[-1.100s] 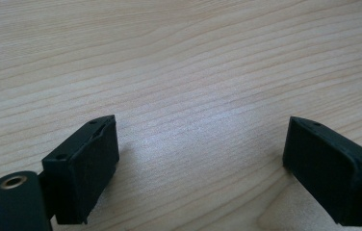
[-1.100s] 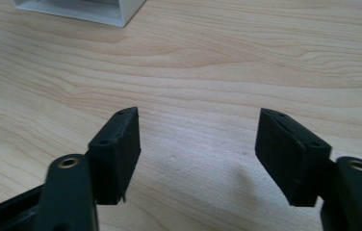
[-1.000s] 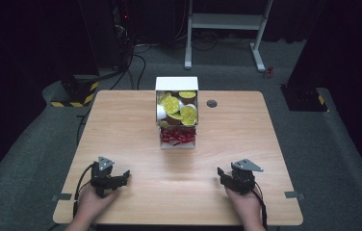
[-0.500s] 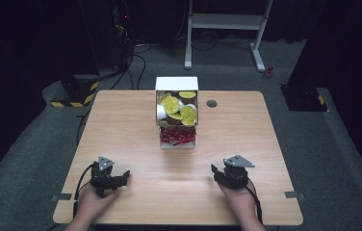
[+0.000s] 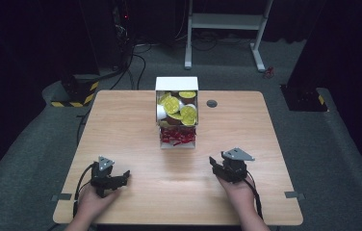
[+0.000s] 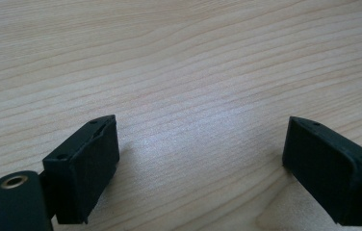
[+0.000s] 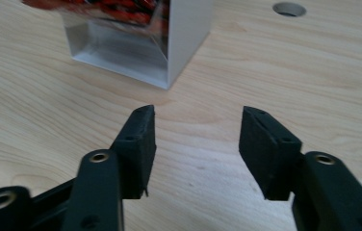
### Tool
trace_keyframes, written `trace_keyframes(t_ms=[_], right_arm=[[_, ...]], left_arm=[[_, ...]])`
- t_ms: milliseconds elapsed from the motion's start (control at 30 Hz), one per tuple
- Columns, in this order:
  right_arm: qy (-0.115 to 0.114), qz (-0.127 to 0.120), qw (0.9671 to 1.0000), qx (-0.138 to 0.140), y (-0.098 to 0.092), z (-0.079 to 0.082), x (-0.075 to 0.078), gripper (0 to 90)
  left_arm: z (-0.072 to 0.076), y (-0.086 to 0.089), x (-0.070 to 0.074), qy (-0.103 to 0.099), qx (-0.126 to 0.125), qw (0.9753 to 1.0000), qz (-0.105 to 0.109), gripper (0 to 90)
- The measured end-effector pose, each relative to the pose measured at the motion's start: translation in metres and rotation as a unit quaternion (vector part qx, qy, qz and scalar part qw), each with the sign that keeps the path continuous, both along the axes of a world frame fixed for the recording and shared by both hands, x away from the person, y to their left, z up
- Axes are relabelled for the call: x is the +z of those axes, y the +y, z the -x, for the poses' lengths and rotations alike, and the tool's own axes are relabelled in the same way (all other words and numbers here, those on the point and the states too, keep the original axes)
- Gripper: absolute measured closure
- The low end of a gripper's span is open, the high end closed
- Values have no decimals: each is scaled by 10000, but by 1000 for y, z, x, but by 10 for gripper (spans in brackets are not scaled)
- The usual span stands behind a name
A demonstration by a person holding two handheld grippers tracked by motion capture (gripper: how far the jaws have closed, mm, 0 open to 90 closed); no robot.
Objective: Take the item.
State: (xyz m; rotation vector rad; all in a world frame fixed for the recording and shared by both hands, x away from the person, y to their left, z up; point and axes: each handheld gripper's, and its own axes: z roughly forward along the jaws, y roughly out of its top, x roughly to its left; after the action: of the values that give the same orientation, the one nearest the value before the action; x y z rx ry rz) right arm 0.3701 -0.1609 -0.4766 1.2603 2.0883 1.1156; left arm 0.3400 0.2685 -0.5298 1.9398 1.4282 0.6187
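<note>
At the lower left of the high view, the left gripper rests low over the wooden table, held by a hand. Its fingers are spread wide with nothing but bare wood grain between them. In the upper middle of the frame stands a white box with yellow-lidded round cups in its upper part and red wrapped pieces at the bottom; a small round hole lies just right of it. At the lower right, the right gripper points toward the box, its fingers spread apart and empty, well short of the box corner.
</note>
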Motion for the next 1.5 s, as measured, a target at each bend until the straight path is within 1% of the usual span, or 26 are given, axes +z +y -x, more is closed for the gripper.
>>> trace_keyframes(t_ms=[33, 100, 167, 233, 333, 367, 433, 533, 567, 633, 733, 833, 933, 1000, 1067, 1167, 1300, 1400, 1467, 1500], right_arm=[[-57, -5, 10000, 60, 1, -1, 1, 509], [-90, -17, 9999, 96, 4, -2, 4, 512], [-135, 43, 9998, 147, 7, -4, 6, 512], [-114, 37, 9998, 138, 11, -6, 8, 511], [-205, 80, 9996, 185, 13, -10, 10, 510], [-174, 45, 9997, 154, 15, -10, 11, 511], [-187, 50, 9997, 173, 17, -13, 13, 509], [-239, 55, 9996, 173, 19, -15, 16, 516], [-304, 77, 9993, 184, 20, -15, 17, 521], [-347, 99, 9991, 222, 22, -17, 19, 531], [-329, 51, 9992, 229, 25, -20, 23, 538], [-362, 29, 9991, 204, 28, -24, 25, 539], [-379, 25, 9990, 250, 32, -28, 28, 543], [-316, -25, 9992, 233, 34, -30, 30, 547], [-334, -18, 9990, 291, 36, -34, 32, 555], [-340, -61, 9990, 283, 40, -37, 34, 557], [-341, -50, 9989, 304, 45, -42, 36, 565], [-355, -6, 9989, 305, 48, -47, 37, 554], [-350, -37, 9989, 298, 49, -49, 38, 555], [-384, -32, 9988, 305, 50, -50, 38, 556]], left_arm=[[0, 0, 0, 0, 0, 10000, 0, 131], [0, 0, 0, 0, 0, 10000, 0, 131], [0, 0, 0, 0, 1, 10000, 0, 131], [0, 0, 0, 0, 0, 10000, -2, 131], [0, 0, 0, -1, 2, 10000, -1, 131], [0, 0, 0, -1, 2, 10000, 0, 131], [0, 0, 0, -1, 2, 10000, -1, 131], [0, 0, 0, 0, 1, 10000, -2, 131], [0, 0, 0, 0, 0, 10000, -3, 131], [0, 0, 0, 0, 0, 10000, -3, 131], [0, 0, 0, -1, 1, 10000, -2, 131], [0, 0, 0, 0, -1, 10000, -3, 131], [0, 0, 0, 0, -1, 10000, -2, 131], [0, 0, 0, 0, 0, 10000, -2, 131], [0, 0, 0, -1, -1, 10000, -1, 131], [0, 0, 0, -2, -2, 10000, -1, 131], [0, 0, 0, -1, -5, 10000, -2, 132], [0, 0, 0, 0, -5, 10000, 0, 132], [0, 0, 0, -1, -5, 10000, -1, 132], [0, 0, 0, 0, -5, 10000, -1, 132]])
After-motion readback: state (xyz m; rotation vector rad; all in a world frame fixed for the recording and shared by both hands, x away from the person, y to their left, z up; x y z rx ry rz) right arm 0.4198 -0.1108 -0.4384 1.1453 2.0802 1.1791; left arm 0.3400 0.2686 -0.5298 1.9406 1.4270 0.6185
